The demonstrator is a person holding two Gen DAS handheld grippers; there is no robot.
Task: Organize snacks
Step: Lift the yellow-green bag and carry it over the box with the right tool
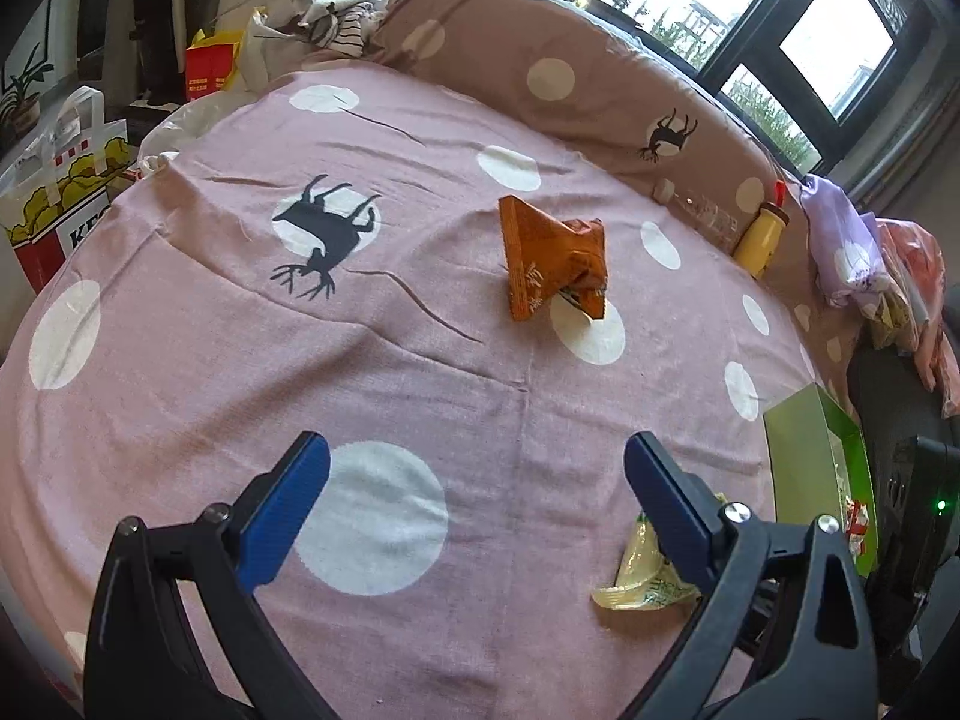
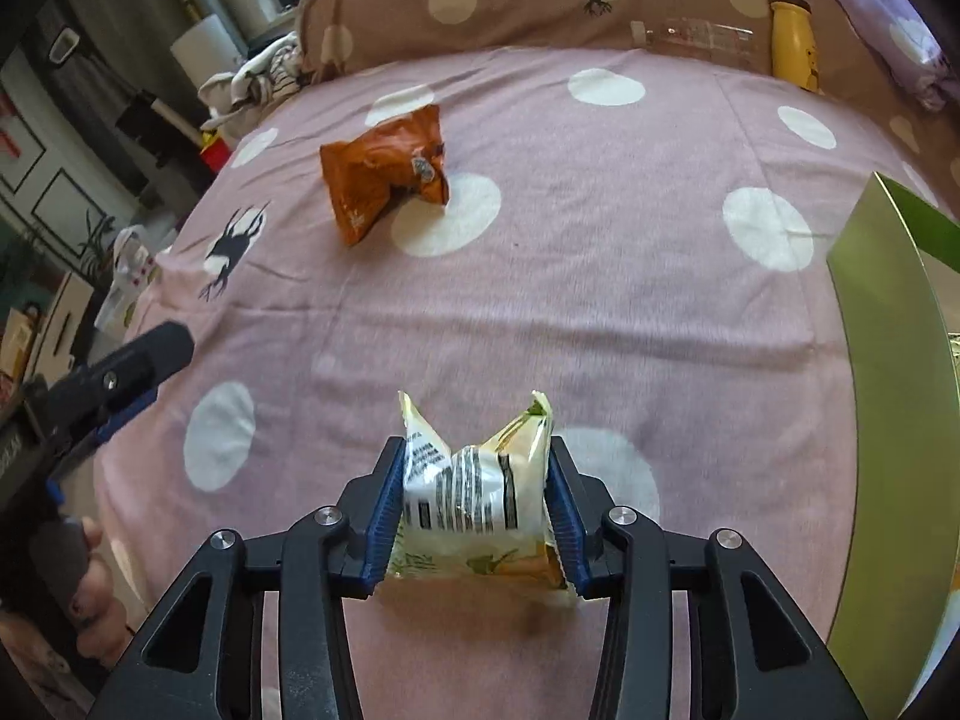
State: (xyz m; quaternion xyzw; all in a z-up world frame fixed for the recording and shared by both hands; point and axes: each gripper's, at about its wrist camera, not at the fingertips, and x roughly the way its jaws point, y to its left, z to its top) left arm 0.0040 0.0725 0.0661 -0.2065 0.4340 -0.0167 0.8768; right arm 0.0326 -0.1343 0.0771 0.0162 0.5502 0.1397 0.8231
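A crumpled orange snack bag [image 1: 555,258] [image 2: 384,171] lies on the pink dotted bedspread [image 1: 420,372] [image 2: 600,312], well beyond both grippers. My right gripper [image 2: 477,468] is shut on a pale yellow-green snack packet [image 2: 474,492], its blue pads squeezing the packet's sides just above the spread. The same packet [image 1: 639,576] peeks out behind my left gripper's right finger. My left gripper [image 1: 477,456] hovers over the spread, open, with nothing between its blue pads. It also shows at the left edge of the right wrist view as the left gripper [image 2: 120,378].
A green open box [image 1: 822,456] [image 2: 888,396] stands at the right edge of the bed. A brown dotted pillow [image 1: 540,60], a yellow bottle [image 1: 762,234] [image 2: 792,39] and a clear plastic bottle [image 2: 690,36] lie at the far side. Paper bags [image 1: 66,192] sit off the left edge.
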